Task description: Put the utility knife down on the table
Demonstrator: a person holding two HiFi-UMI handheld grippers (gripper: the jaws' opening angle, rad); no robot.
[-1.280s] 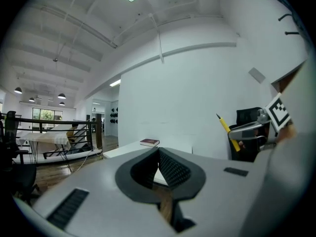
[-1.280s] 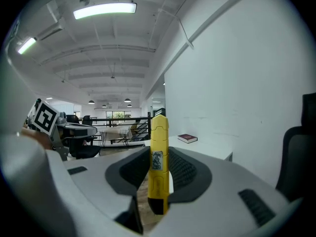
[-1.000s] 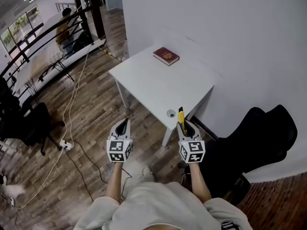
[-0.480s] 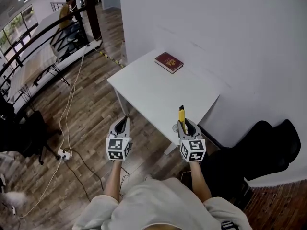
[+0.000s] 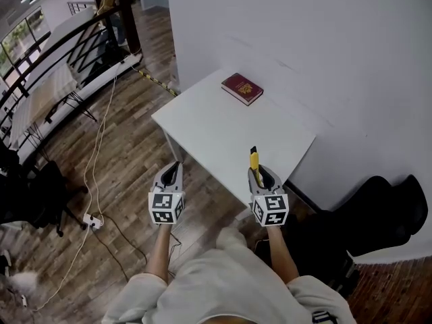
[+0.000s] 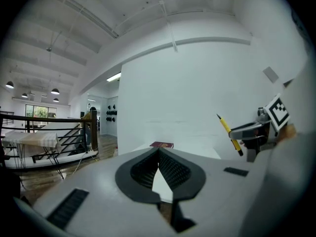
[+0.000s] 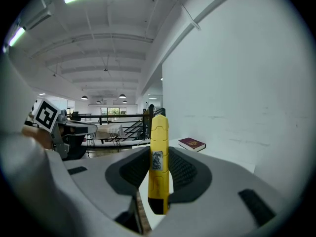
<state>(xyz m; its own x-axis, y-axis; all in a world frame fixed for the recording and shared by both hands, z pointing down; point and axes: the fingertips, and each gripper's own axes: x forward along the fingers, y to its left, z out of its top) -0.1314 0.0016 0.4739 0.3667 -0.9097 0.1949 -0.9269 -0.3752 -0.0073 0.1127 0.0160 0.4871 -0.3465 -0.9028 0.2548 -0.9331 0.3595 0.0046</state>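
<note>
The yellow utility knife (image 5: 254,160) stands upright between the jaws of my right gripper (image 5: 257,172), which is shut on it over the near corner of the white table (image 5: 216,123). From the right gripper view, the knife (image 7: 159,162) is pinched between the dark pads (image 7: 181,169), its tip pointing up. My left gripper (image 5: 174,169) hangs over the wooden floor just left of the table's corner, jaws together and holding nothing. In the left gripper view, that gripper (image 6: 159,151) is shut, and the knife (image 6: 228,132) shows at the right.
A dark red book (image 5: 241,88) lies at the table's far edge beside the white wall. A black chair (image 5: 378,214) stands to the right. Cables (image 5: 101,147) and a power strip (image 5: 92,220) lie on the floor at left, before a black railing (image 5: 61,46).
Both grippers have moved forward towards the table; the right one, still holding the knife, now reaches over the near corner. The chair has slid further back in view.
</note>
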